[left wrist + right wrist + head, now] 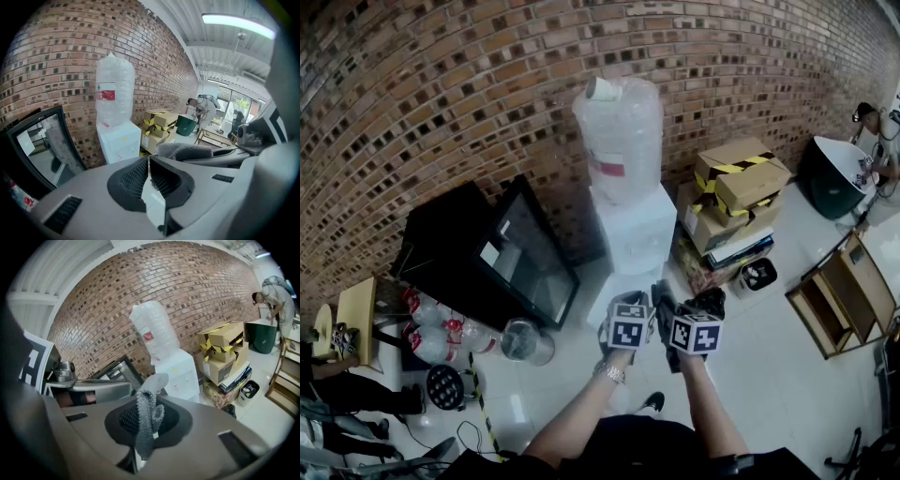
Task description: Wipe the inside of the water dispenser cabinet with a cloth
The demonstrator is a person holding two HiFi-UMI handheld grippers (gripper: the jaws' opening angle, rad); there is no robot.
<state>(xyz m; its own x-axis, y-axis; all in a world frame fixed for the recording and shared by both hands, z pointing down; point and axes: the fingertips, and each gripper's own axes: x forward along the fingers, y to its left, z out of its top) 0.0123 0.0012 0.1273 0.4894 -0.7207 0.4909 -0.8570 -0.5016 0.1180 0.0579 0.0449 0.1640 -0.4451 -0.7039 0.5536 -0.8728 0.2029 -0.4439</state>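
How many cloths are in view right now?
1: a grey cloth clamped in the right gripper. The left gripper holds nothing. Others may be hidden.

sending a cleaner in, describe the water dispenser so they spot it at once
Look along the brick wall. Between the black glass-door cabinet and the taped cardboard boxes stands the water dispenser. It alone is white, with a big clear bottle on top.

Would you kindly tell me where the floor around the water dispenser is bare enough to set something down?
The widest bare floor lies right of the water dispenser, between the cardboard boxes and the wooden shelf. Left is crowded: black cabinet, bottles and a clear jar.
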